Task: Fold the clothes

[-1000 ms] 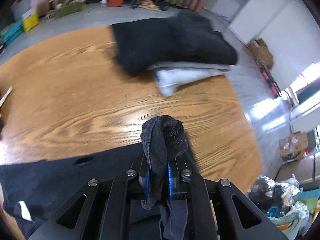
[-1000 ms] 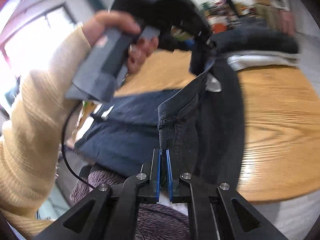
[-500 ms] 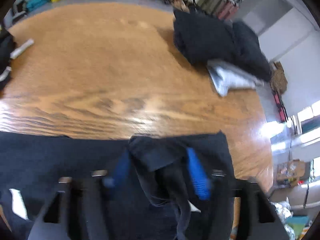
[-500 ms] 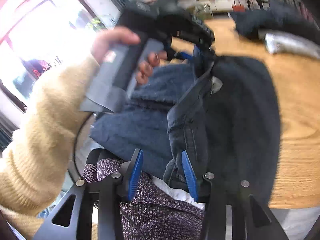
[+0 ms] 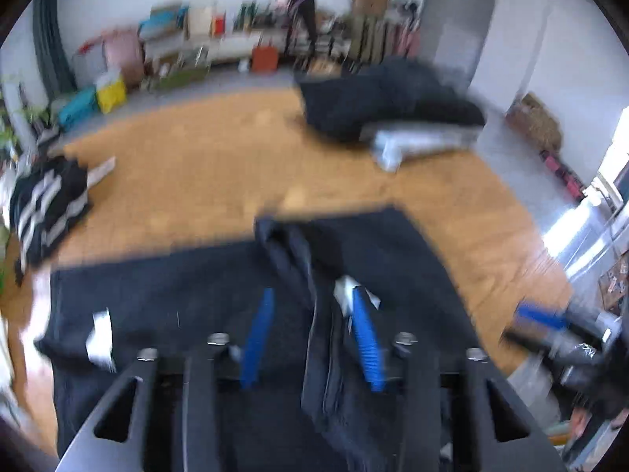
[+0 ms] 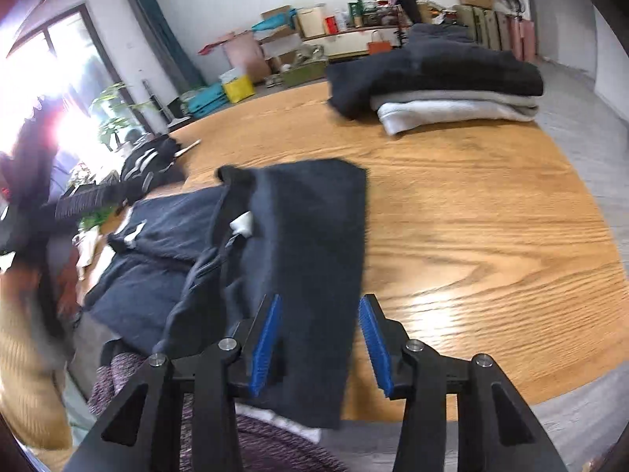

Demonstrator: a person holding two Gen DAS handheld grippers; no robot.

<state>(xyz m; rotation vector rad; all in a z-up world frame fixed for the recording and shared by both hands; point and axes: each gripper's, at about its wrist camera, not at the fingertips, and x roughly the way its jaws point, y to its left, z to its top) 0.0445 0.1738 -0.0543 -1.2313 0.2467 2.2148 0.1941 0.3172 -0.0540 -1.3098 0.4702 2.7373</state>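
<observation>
a stack of folded clothes (image 6: 436, 90) was seen finished at the far side of the worktop (image 6: 471, 236); the dark garment (image 6: 314, 236) at the near edge was judged only part folded. the left tongs (image 5: 310, 338) were pitched downward, jaws just closing, a ridge of cloth between them (grip unclear). the right tongs (image 6: 322, 338) were held open over the folded flap, gripping nothing.
</observation>
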